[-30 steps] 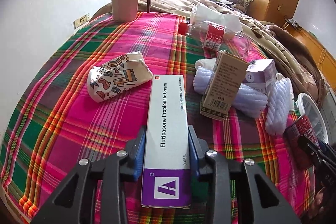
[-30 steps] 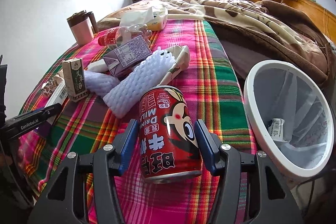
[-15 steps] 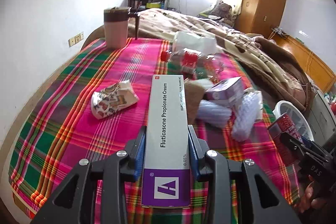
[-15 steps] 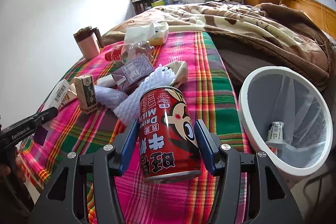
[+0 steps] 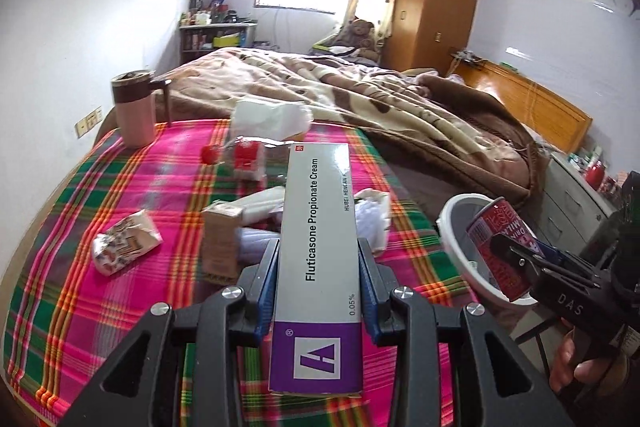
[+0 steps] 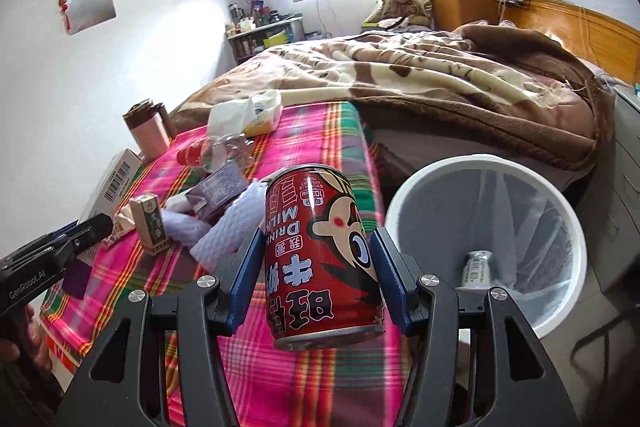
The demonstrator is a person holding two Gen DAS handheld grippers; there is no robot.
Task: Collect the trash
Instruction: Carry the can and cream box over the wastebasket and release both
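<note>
Pinching a cream box (image 5: 316,267), the left gripper (image 5: 318,291) hangs beside the bin (image 6: 486,167); the right gripper (image 6: 322,275) clamps a red can (image 6: 320,251).

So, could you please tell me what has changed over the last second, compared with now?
Both tongs rose from the plaid cloth. The left tongs lifted the cream box clear of it; the right tongs carried the red can toward the white bin. Both grips stayed shut, and the other litter stayed put.
</note>
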